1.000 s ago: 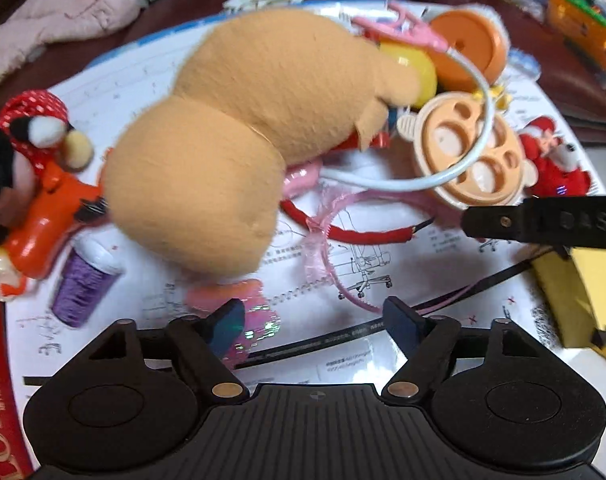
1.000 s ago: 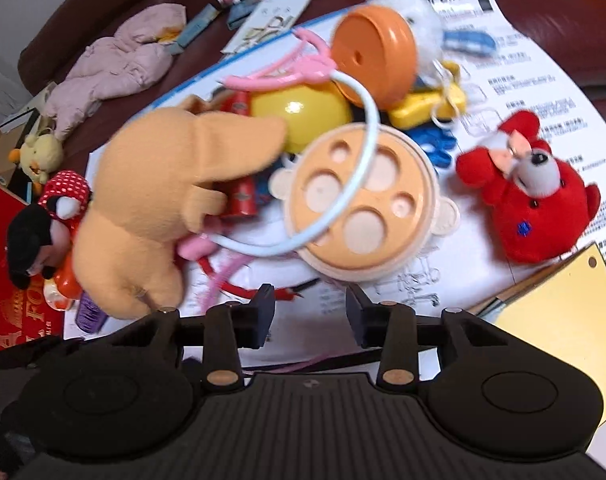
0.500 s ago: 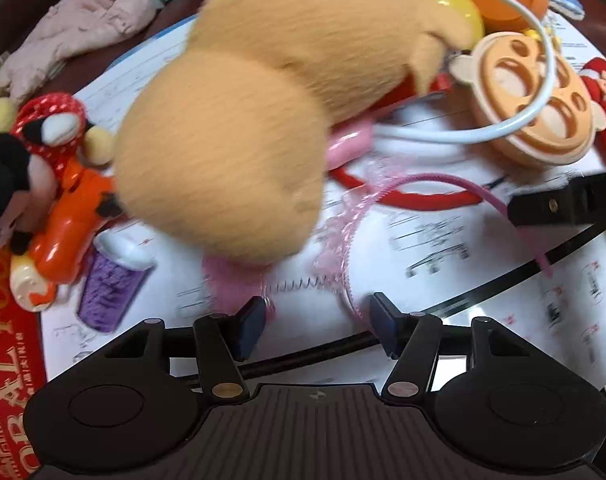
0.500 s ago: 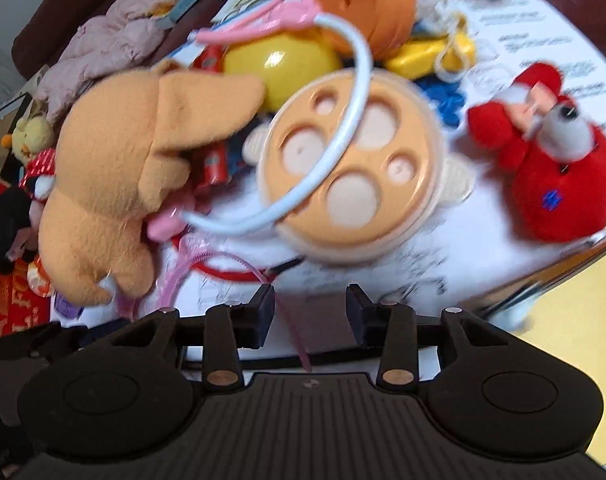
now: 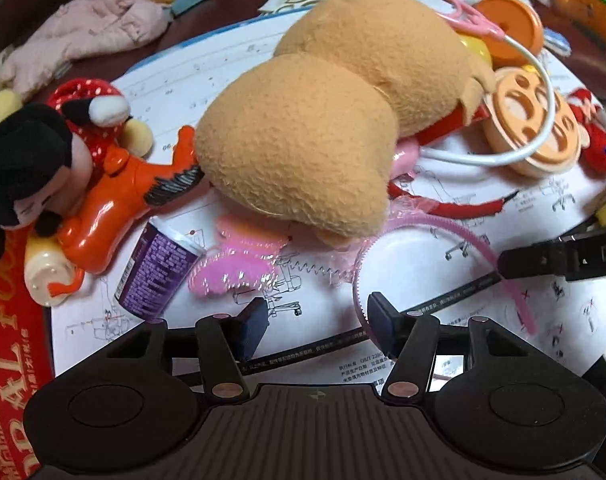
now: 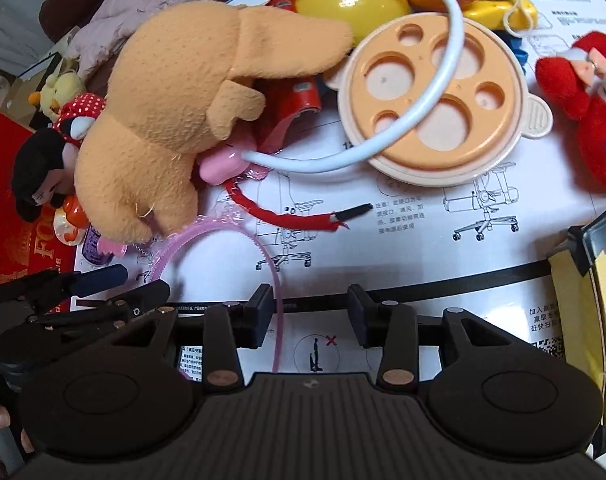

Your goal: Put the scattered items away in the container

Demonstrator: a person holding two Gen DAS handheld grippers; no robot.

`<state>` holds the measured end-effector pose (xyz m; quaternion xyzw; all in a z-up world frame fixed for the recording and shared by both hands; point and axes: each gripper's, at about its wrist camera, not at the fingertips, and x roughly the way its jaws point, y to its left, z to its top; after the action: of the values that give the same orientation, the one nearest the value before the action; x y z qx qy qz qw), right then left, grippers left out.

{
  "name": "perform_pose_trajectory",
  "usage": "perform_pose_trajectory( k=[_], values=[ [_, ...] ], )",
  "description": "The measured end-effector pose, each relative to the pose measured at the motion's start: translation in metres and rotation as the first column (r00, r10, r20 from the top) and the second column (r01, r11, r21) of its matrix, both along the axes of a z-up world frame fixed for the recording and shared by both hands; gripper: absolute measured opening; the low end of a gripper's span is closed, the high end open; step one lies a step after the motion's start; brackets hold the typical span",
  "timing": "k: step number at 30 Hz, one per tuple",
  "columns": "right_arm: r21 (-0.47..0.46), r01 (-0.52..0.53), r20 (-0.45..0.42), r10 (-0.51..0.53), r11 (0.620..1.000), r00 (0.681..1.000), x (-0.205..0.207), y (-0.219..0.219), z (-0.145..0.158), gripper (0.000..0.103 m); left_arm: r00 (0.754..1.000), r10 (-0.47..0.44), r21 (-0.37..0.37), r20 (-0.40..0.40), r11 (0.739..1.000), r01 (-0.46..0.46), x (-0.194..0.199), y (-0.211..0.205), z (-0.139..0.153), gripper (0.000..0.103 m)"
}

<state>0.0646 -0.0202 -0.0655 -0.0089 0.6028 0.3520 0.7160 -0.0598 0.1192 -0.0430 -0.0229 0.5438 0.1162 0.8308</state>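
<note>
The left gripper [image 5: 315, 326] hovers low over a printed instruction sheet [image 5: 443, 252], fingers spread and gripping nothing; one end of a pink toothed headband [image 5: 443, 226] curves to just beside its right finger. At twelve o'clock from it lies a tan plush toy [image 5: 303, 144], with a purple cup [image 5: 155, 268] on its side at ten o'clock. The right gripper [image 6: 309, 316] is widening its jaws; the headband's other end [image 6: 277, 304] runs down just inside its left finger, unpinched. A yellow container's edge [image 6: 575, 292] sits at three o'clock.
</note>
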Motion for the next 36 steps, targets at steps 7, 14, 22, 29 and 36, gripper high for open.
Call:
perform_pose_trajectory(
  k=[7, 14, 22, 29, 36],
  values=[
    [0.022, -0.036, 0.001, 0.036, 0.999, 0.999, -0.004, 0.019, 0.000, 0.049, 0.999, 0.024, -0.037, -0.038, 0.999, -0.026, 0.002, -0.003, -0.008, 0.063],
    [0.058, -0.023, -0.009, 0.023, 0.998, 1.000, 0.003, 0.027, 0.003, 0.050, 1.000, -0.001, -0.042, -0.025, 0.999, -0.001, 0.002, -0.005, 0.004, 0.069],
    [0.102, 0.037, -0.012, -0.036, 0.994, 0.999, 0.019, 0.016, 0.019, 0.058, 0.993, 0.028, 0.025, 0.118, 0.999, -0.031, -0.010, 0.011, 0.054, 0.094],
    [0.180, 0.084, 0.008, -0.087, 0.980, 0.996, 0.036, 0.021, 0.051, 0.079, 0.987, -0.041, 0.081, 0.154, 0.996, 0.029, 0.013, 0.013, 0.068, 0.098],
    [0.212, 0.123, -0.020, -0.122, 0.970, 0.992, 0.057, 0.042, 0.054, 0.087, 0.989, -0.127, 0.184, 0.077, 0.977, 0.111, 0.045, 0.006, 0.045, 0.103]
  ],
)
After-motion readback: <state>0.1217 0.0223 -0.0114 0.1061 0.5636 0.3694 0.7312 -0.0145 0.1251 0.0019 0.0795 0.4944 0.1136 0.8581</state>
